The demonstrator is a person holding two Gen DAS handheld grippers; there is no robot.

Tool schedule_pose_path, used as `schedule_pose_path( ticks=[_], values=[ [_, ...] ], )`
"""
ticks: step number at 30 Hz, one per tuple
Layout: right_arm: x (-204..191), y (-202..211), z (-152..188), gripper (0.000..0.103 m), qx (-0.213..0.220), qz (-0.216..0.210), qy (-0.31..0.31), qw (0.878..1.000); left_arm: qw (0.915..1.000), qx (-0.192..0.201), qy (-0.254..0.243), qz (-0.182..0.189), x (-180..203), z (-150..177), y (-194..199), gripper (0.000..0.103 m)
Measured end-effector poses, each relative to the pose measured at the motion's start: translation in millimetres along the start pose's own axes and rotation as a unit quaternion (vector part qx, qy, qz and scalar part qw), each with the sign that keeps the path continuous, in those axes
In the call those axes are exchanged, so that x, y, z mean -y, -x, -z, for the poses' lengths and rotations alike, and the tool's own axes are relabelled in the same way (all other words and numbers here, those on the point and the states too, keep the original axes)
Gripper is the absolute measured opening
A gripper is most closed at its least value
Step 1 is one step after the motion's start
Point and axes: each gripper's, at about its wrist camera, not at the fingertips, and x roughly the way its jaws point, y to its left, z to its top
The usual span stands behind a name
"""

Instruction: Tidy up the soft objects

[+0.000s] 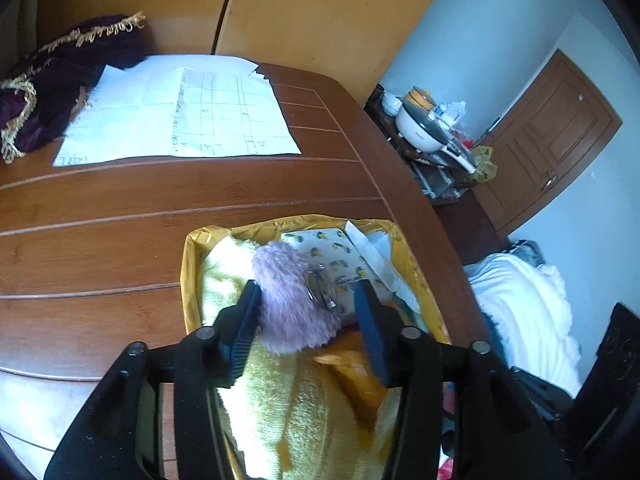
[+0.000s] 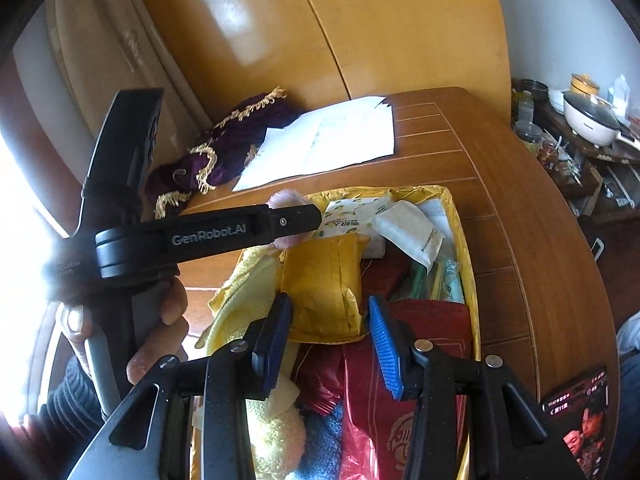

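Observation:
A yellow-lined basket (image 1: pixel 191 264) (image 2: pixel 469 240) stands on the wooden table, full of soft things. In it lie a yellow towel (image 1: pixel 224 268) (image 2: pixel 248 288), a pink fluffy pompom (image 1: pixel 292 304) with a metal clasp, a lemon-print tissue pack (image 1: pixel 340 252) (image 2: pixel 352 216), a yellow packet (image 2: pixel 324 292) and a red bag (image 2: pixel 400 380). My left gripper (image 1: pixel 307 292) (image 2: pixel 296 220) is open with the pompom between its fingers, the fluff touching the left finger. My right gripper (image 2: pixel 330 308) hangs open just above the yellow packet.
A purple cloth with gold fringe (image 1: pixel 60 80) (image 2: pixel 224 152) and paper sheets (image 1: pixel 180 112) (image 2: pixel 332 140) lie at the table's far side. A phone (image 2: pixel 580 428) rests near the table's right edge. A side table with a cooker (image 1: pixel 424 128) (image 2: pixel 592 124) stands beyond.

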Motion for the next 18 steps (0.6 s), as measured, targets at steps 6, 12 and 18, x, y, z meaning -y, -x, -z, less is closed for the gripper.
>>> schedule_pose_path(
  ticks=[6, 12, 18],
  values=[
    [-5.8, 12.3, 2.7, 0.049, 0.028, -0.015, -0.006, 0.999, 0.9992, 0.019, 0.010, 0.032, 1.2, 3.6, 23.2, 0.071],
    [-19.7, 30.4, 16.1, 0.061, 0.069, -0.032, -0.008, 0.997, 0.9964, 0.078, -0.001, -0.034, -0.6, 38.2, 66.1, 0.073],
    [-33.7, 37.3, 38.3, 0.062, 0.066, -0.020, 0.004, 0.998, 0.9819, 0.134, 0.020, -0.133, -6.4, 87.5, 94.0, 0.075]
  ],
)
